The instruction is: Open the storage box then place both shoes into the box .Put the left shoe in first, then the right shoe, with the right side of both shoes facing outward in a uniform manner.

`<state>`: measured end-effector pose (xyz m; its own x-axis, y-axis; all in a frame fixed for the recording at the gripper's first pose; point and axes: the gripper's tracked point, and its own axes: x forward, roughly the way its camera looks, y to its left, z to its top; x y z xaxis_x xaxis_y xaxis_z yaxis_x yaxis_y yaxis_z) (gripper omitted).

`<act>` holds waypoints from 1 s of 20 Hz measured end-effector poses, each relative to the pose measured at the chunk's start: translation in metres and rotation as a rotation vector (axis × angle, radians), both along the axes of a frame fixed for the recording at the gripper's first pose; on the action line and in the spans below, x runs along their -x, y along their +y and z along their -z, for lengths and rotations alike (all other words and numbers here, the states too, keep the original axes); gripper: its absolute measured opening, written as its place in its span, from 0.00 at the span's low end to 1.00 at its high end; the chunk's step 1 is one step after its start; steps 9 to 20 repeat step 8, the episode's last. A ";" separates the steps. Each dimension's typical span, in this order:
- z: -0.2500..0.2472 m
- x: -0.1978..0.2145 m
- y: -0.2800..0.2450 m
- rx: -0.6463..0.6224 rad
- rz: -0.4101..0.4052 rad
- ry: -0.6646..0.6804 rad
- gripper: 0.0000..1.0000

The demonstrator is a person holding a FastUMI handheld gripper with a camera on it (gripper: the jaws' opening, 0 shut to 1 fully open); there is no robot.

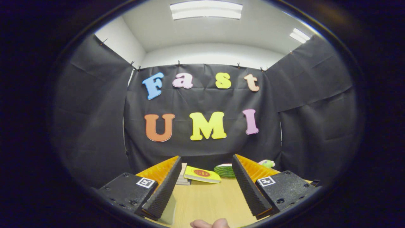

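Gripper (207, 167) held level above a light wooden table (208, 199), fingers spread wide apart, nothing between them, nothing touched. Left finger's ribbed pad (164, 186) and right one (248, 186) both show in full, angled inward toward the far end.

Cut off or hard to make out: a fingertip or two of a person's hand (210, 224) pokes in at the near table edge, between the fingers, rest of the hand out of sight. A pale flat thing (169, 210) sits under the left finger, mostly covered, can't tell what it is. A stack of books (184, 175) beyond the left fingertip is half hidden by that finger. A green striped stack of plates (225, 171) (or shallow bowls, can't tell) is partly hidden behind the right fingertip. A small pale-green and pink object (268, 163) peeks over the right finger, too little showing to identify.

Clear: yellow book (202, 174) with a red oval on its cover, lying flat just ahead of the gap between the fingertips, beside the stack.

Storage box and shoes: can't be made out among the things on the table from this angle.

Black cloth wall (202, 145) stands behind the table, ceiling lights (205, 10) above.
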<state>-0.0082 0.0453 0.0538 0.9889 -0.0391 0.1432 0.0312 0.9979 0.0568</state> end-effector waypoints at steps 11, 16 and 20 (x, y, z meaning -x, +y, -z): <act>0.001 -0.006 0.014 0.009 -0.040 0.033 1.00; 0.001 -0.006 0.014 0.009 -0.040 0.033 1.00; 0.001 -0.006 0.014 0.009 -0.040 0.033 1.00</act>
